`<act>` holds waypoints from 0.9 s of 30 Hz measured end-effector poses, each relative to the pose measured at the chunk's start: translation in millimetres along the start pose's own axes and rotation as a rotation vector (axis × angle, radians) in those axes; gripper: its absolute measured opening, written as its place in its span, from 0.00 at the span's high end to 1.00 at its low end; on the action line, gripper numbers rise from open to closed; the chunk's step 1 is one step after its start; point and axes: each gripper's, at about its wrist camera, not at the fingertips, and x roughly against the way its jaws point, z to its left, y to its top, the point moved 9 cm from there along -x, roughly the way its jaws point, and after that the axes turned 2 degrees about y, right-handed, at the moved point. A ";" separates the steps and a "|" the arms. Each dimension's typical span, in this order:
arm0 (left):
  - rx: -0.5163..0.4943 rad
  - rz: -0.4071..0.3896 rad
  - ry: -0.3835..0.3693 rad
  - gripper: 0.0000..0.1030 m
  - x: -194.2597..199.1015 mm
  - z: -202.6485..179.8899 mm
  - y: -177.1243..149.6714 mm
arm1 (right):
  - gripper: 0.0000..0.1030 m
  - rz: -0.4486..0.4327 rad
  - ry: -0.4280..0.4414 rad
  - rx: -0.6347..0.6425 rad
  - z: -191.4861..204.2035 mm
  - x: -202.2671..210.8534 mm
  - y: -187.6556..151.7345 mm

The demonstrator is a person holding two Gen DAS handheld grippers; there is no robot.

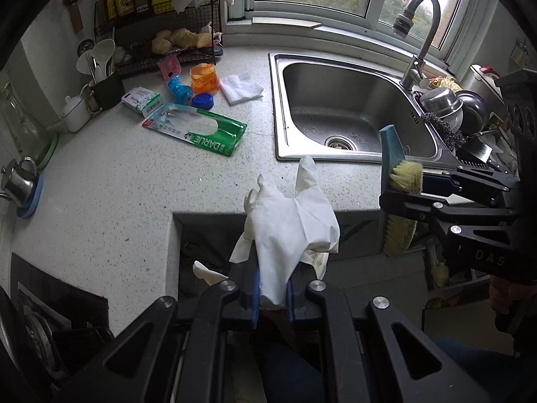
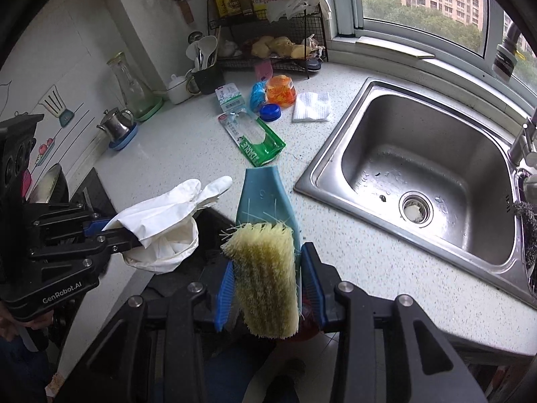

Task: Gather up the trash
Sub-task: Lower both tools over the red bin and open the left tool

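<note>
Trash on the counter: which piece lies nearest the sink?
The white napkin, folded flat beside the sink's far corner. The orange wrapper, blue lid and green Darlie pack all lie farther left.

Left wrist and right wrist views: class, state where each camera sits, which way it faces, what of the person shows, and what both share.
Left wrist: on the left gripper, facing down and forward over the counter edge toward the sink; it is shut on a white glove; part of a hand shows behind the right gripper.
Right wrist: on the right gripper, facing the same counter; it clamps a scrub brush.
Shared: glove, brush, sink, green Darlie package.
</note>
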 end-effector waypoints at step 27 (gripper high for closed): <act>-0.013 0.278 -0.109 0.90 -124.8 -24.6 -109.1 | 0.65 0.256 -0.020 -0.112 -18.8 -92.9 -113.8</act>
